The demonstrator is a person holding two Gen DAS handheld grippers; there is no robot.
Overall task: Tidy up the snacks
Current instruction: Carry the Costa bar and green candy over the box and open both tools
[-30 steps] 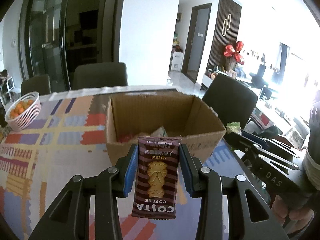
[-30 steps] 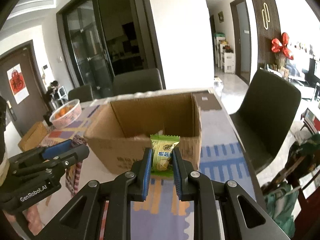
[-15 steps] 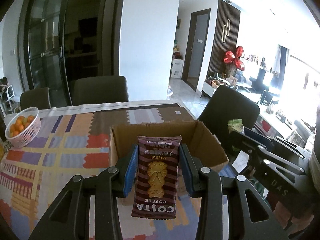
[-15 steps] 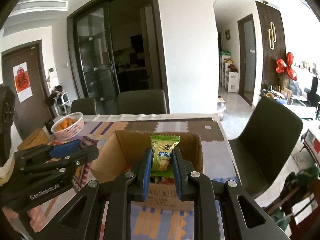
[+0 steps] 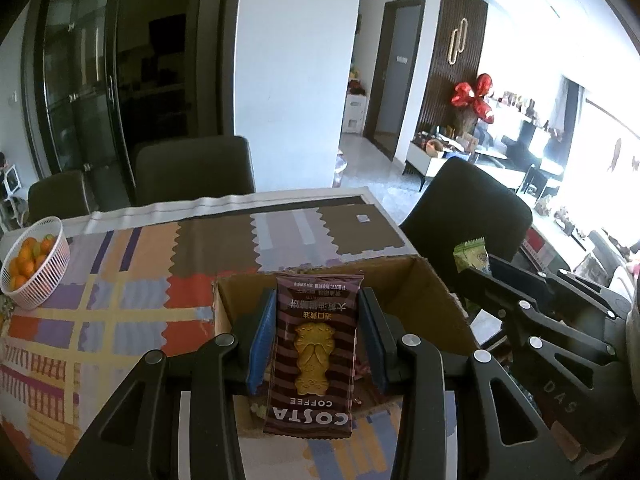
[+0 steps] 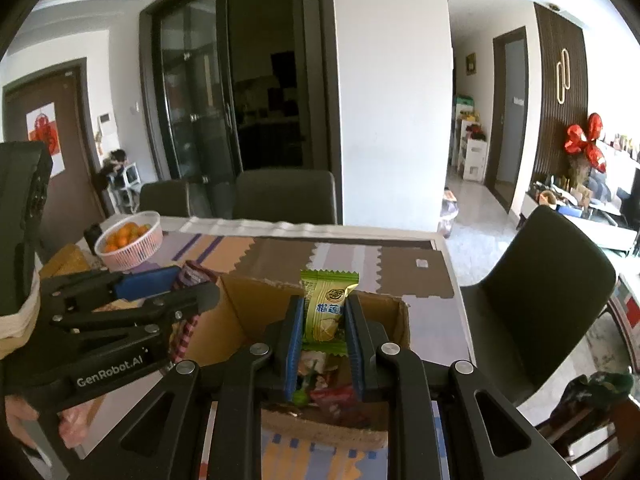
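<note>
My left gripper is shut on a brown striped Costa Coffee biscuit packet and holds it above the open cardboard box. My right gripper is shut on a green snack packet, also above the box. Several snack wrappers lie on the box floor. The left gripper shows in the right wrist view. The right gripper with its green packet shows in the left wrist view.
The box stands on a table with a patchwork cloth. A white basket of oranges sits at the far left. Dark chairs stand behind the table and to its right.
Both grippers have risen and moved forward over the box, so I now look down into it. Each still holds its packet.
</note>
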